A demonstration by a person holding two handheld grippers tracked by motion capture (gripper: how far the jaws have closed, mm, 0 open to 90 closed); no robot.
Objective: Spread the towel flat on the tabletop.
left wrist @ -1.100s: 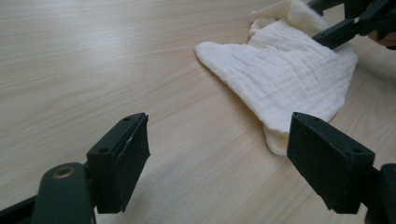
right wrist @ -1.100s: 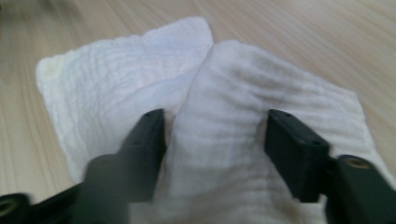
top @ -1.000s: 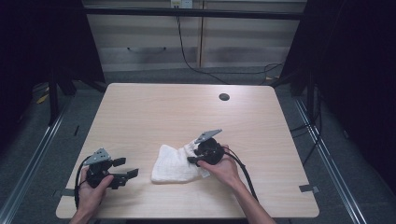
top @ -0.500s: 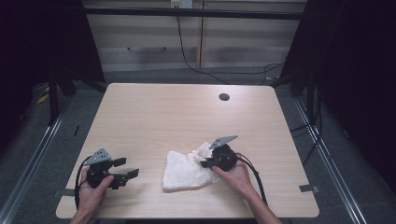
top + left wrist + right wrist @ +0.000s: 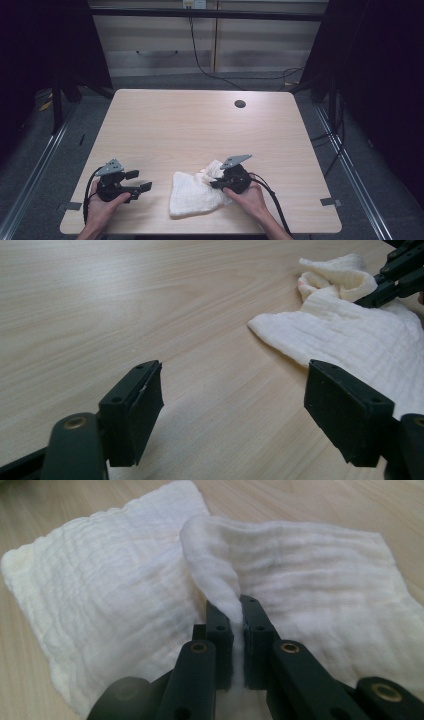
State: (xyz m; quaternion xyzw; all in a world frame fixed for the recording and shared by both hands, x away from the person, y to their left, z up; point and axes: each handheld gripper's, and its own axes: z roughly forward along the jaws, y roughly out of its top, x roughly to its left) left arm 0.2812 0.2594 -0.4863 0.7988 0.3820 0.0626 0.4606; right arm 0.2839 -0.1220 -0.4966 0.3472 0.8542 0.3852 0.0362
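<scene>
Right gripper (image 5: 237, 645) has just clamped a cloth (image 5: 192, 192) fold, dragging it toward 3 o'clock; left gripper (image 5: 235, 405) gapes, empty.

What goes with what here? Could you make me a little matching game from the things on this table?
Things:
1. left claw
2. right claw
3. cloth
4. round hole

States or places:
a. pinching a fold of cloth
b. far side of the table
c. open, holding nothing
d. white, lying crumpled between the hands

Pairs: 1-c, 2-a, 3-d, 4-b
</scene>
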